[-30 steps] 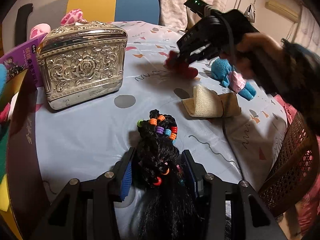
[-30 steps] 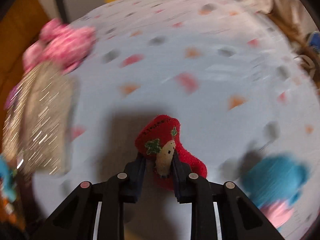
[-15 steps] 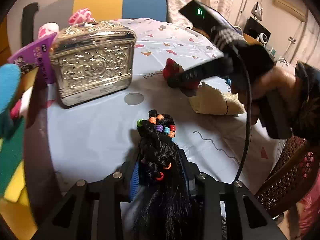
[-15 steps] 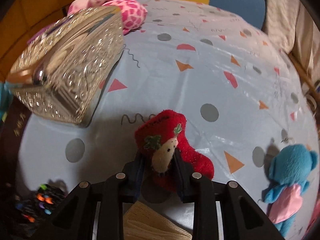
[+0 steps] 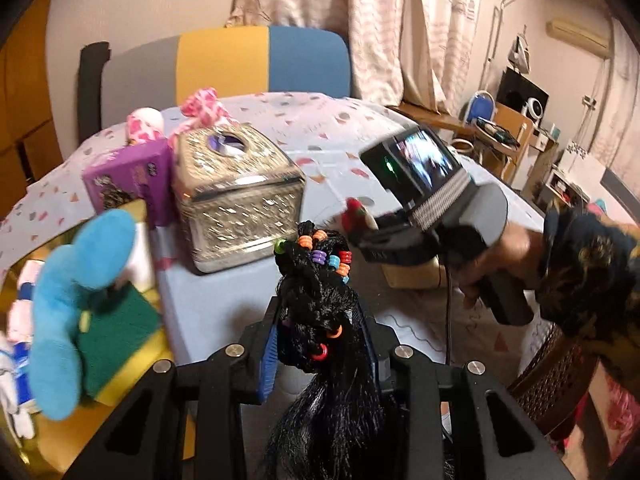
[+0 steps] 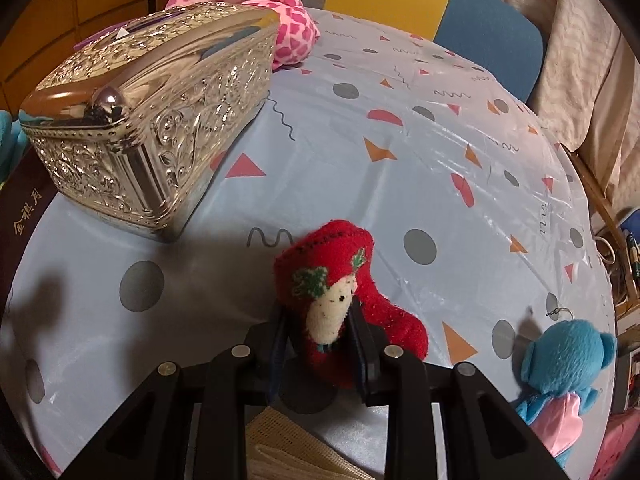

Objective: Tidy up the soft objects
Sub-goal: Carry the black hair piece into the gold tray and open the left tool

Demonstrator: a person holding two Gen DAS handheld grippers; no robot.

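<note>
My left gripper point(image 5: 318, 340) is shut on a black braided hairpiece with coloured beads point(image 5: 320, 280) and holds it above the table. My right gripper point(image 6: 320, 340) is shut on a small red plush stocking point(image 6: 332, 280) with a cream face, held above the blue patterned tablecloth point(image 6: 400, 140). The right gripper point(image 5: 364, 236) also shows in the left wrist view, right of the silver box, with the stocking point(image 5: 356, 210) in it. A blue teddy in a pink dress point(image 6: 560, 368) lies at the right.
An ornate silver box point(image 6: 140, 120) stands at the left, with a pink spotted plush point(image 6: 280, 8) behind it. A blue plush point(image 5: 72, 300) and a green-and-yellow sponge point(image 5: 116, 332) lie in a container at the left. A folded beige cloth point(image 6: 288, 456) lies under my right gripper.
My left gripper has risen with the hairpiece and swung left toward the container. My right gripper has carried the red stocking left, toward the silver box.
</note>
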